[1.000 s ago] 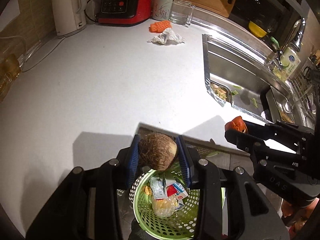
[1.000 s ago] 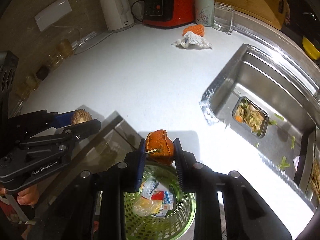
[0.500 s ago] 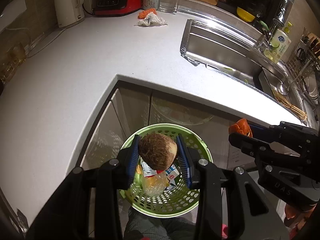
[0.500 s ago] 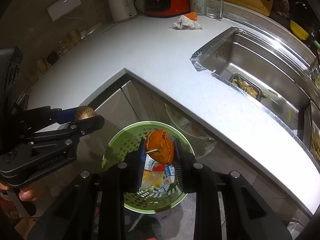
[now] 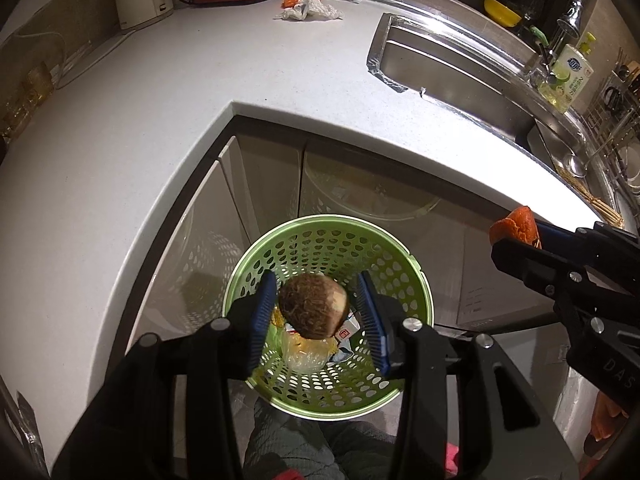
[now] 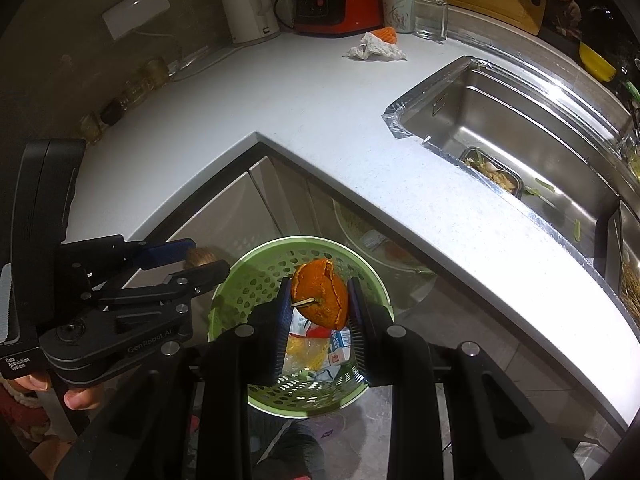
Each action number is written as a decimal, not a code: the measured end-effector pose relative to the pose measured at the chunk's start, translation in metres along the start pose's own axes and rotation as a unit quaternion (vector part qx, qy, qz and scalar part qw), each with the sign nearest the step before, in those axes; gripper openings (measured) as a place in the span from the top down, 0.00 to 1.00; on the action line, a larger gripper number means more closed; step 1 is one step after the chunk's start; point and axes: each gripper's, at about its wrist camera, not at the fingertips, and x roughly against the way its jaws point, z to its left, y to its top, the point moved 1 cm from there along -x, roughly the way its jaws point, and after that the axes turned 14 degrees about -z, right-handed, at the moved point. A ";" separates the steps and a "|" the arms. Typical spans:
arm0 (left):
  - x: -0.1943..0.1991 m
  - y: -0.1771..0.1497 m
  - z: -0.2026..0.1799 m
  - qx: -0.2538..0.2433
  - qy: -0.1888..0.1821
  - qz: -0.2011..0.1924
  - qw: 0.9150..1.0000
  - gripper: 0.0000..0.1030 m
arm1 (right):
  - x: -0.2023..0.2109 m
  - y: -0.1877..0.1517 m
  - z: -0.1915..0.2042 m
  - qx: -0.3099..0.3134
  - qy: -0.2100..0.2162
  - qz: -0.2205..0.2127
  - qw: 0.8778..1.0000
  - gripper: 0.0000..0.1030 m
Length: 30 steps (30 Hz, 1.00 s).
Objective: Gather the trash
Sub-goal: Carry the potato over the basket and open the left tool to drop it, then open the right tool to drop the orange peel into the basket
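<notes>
Because the green basket [image 5: 328, 400] sits on the floor below the desk [image 5: 120, 128] corner, low and centre in both views, we hold both grippers steeply downward over its mouth so scraps fall straight in. Our left gripper [image 5: 316, 312] has its fingers [image 5: 262, 312] opening, a gap showing on each side of the brown hairy root [image 5: 312, 305] between them. Our right gripper [image 6: 319, 308] has fingers clamped narrowly on the orange peel [image 6: 320, 294], above wrappers already inside.

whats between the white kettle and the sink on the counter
A crumpled white tissue with an orange scrap beside it; otherwise bare white counter. The right wrist view shows it best, from kettle to sink.
</notes>
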 end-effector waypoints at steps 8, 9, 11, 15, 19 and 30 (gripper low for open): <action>0.009 0.006 0.006 0.002 0.014 -0.014 1.000 0.26 | -0.002 0.002 0.001 0.001 0.003 0.002 1.000 0.73; 0.010 0.007 0.008 0.002 0.015 -0.014 1.000 0.26 | -0.002 0.003 0.000 0.001 0.004 0.002 1.000 0.73; 0.011 0.009 0.012 0.005 0.020 -0.014 1.000 0.26 | -0.002 0.004 0.000 0.001 0.005 0.002 1.000 0.73; 0.015 0.012 0.020 0.014 0.027 -0.019 0.999 0.26 | -0.005 0.005 0.001 0.002 0.007 0.004 1.000 0.73; 0.019 0.015 0.026 0.016 0.036 -0.024 0.999 0.26 | -0.010 0.002 0.007 0.005 0.012 0.012 1.000 0.72; 0.022 0.014 0.039 0.022 0.052 -0.028 0.998 0.22 | -0.022 -0.001 0.016 0.000 0.025 0.026 0.999 0.47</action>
